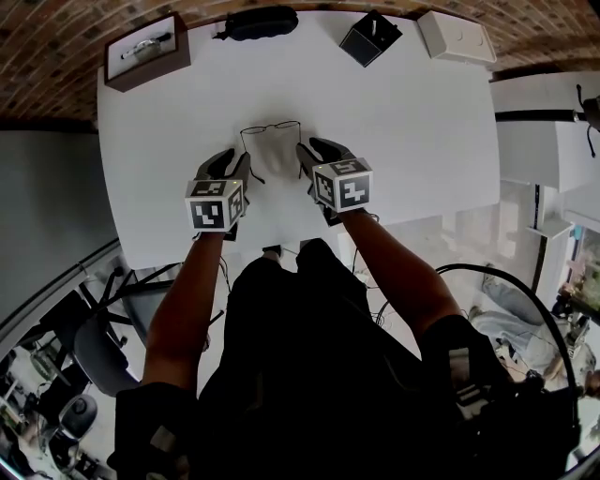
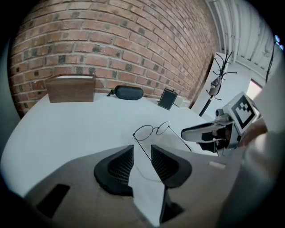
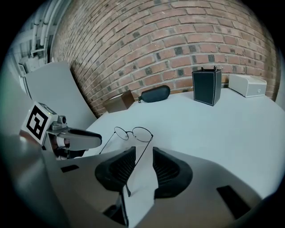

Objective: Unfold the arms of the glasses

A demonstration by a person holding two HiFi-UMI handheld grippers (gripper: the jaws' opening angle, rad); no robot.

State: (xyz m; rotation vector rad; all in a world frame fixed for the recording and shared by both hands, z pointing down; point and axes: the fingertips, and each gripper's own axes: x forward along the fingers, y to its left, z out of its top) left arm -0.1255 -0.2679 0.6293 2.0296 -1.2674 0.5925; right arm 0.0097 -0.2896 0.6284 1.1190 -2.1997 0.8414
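Note:
Thin wire-rimmed glasses [image 1: 270, 127] lie on the white table [image 1: 422, 141], lenses toward the far side and both arms swung out toward me. My left gripper [image 1: 234, 161] sits at the glasses' left arm. In the left gripper view that arm [image 2: 142, 149] runs through the gap between the dark pads, and the jaws stand open around it. My right gripper [image 1: 319, 150] sits at the right arm. In the right gripper view the wire [image 3: 141, 153] passes between its pads, with space on both sides. The temple tip lies on the table under the jaws.
Along the table's far edge stand a brown box [image 1: 145, 49], a black glasses case [image 1: 261, 21], a black square box [image 1: 370, 37] and a white box [image 1: 457, 37]. A brick wall rises behind. Chairs [image 1: 94, 347] stand below the table's near left corner.

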